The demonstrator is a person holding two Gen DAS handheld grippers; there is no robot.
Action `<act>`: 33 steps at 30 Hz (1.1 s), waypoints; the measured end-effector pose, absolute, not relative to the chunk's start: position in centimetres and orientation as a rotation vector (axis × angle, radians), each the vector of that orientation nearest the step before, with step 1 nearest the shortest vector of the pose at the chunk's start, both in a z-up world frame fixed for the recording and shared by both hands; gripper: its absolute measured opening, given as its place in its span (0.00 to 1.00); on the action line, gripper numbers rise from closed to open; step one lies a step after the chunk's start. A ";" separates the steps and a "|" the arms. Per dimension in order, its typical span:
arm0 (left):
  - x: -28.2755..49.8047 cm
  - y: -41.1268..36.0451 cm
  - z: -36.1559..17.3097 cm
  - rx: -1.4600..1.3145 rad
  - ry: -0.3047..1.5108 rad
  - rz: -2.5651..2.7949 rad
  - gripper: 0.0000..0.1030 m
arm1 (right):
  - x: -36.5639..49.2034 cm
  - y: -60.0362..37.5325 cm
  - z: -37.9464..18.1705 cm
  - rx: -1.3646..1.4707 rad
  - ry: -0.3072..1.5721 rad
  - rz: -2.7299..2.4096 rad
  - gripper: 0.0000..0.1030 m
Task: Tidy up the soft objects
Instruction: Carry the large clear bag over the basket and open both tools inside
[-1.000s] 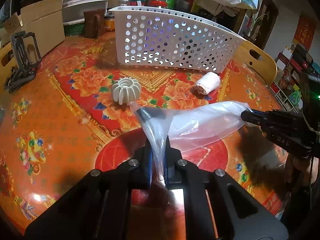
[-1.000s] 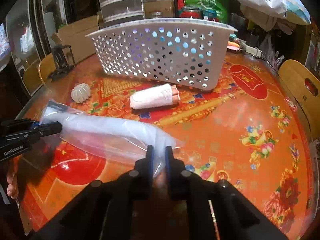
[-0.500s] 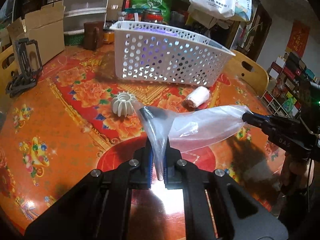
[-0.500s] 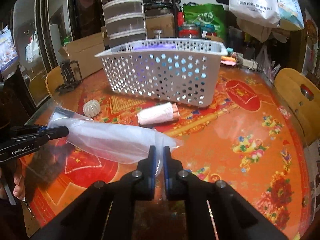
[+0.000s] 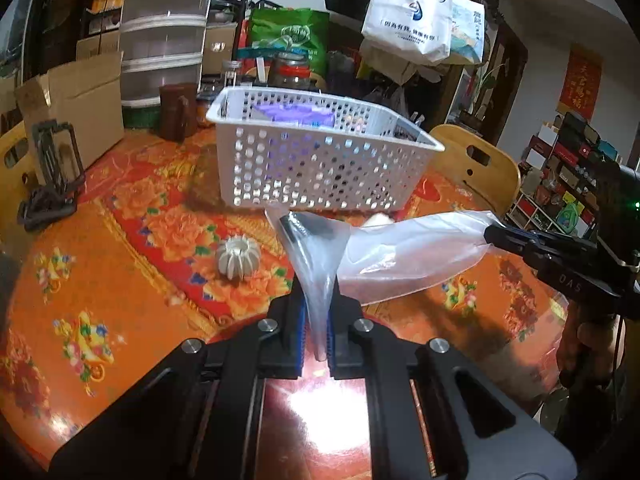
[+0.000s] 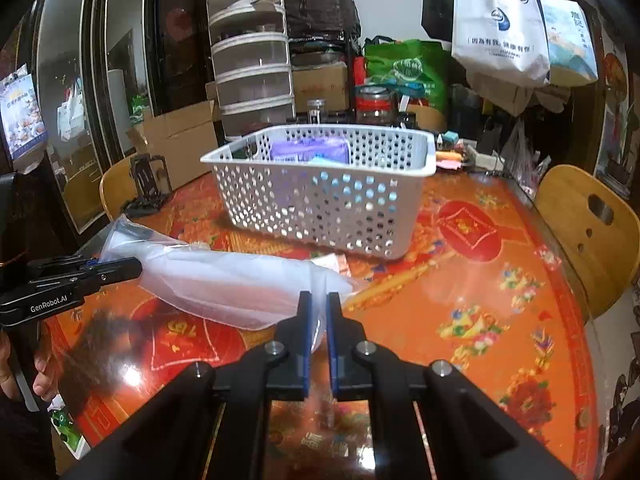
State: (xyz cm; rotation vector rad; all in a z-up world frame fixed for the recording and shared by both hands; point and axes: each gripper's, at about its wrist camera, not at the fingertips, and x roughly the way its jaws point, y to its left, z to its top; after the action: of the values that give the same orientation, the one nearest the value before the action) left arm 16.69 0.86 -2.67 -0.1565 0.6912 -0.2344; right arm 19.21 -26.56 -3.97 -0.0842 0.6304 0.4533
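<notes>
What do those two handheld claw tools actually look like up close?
Both are matte black. The left gripper and right gripper each have two flat fingers lined with blue pads, joined by angular black arms with silver bolt heads. White lettering marks their sides: "GenRobot.AI" on the left, "DAS" on the right. A green light glows on the right one's body. Bare hands hold them.

"genrobot.ai" — left gripper [image 6: 120, 270]

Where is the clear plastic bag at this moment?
The clear plastic bag hangs stretched above the table in front of the white basket, pinched at one end by the left gripper and at the other by the right gripper.
</notes>
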 end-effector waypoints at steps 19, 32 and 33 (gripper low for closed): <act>23.5 0.7 8.7 -0.109 0.561 -0.240 0.06 | 24.3 -26.6 5.0 -0.087 0.515 0.425 0.05; 38.4 1.8 8.9 -0.095 0.674 -0.194 0.07 | 35.6 -24.5 5.3 -0.089 0.574 0.364 0.05; 39.0 1.9 8.3 -0.095 0.685 -0.190 0.07 | 36.5 -24.5 4.7 -0.080 0.590 0.364 0.05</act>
State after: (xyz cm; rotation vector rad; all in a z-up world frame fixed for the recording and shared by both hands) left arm 39.04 1.86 8.29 -0.0952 0.6854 -0.1895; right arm 36.49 -24.45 4.67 -0.0800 0.5902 0.3642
